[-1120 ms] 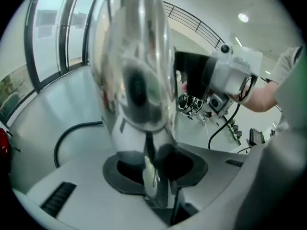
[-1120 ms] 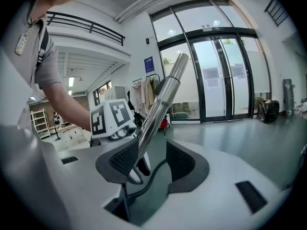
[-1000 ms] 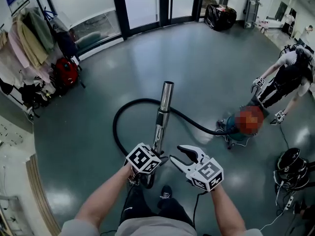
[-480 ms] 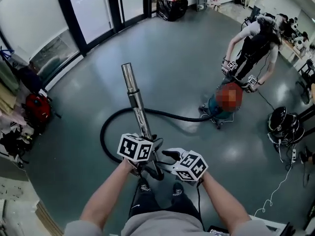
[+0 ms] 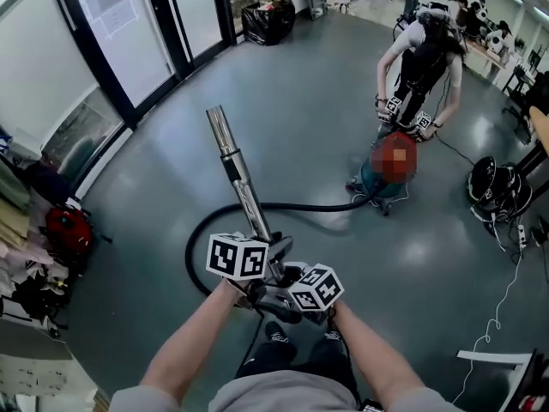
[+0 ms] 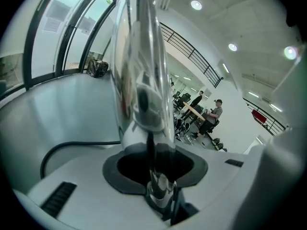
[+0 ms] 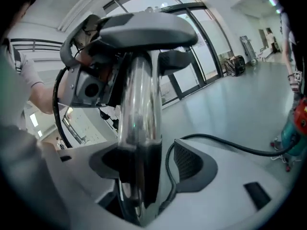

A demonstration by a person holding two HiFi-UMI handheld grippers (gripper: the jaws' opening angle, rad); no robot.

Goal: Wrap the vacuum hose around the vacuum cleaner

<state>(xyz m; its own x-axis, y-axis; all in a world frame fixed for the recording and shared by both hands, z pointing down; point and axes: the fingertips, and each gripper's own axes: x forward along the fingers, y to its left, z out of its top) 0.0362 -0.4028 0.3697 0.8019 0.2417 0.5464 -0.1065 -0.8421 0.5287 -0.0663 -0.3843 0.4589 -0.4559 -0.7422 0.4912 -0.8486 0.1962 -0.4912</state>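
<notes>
Office hall: glass doors, polished grey floor, people at desks

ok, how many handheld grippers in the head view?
4. The left gripper is shut on the wand, bottom centre; the right gripper beside it, jaws just opened wider, wand between them; the other person's two grippers over the vacuum cleaner. More may be hidden.

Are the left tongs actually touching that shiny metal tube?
Touching: the left gripper view shows the left tongs closed on the metal tube, gripping it from both sides.
</notes>
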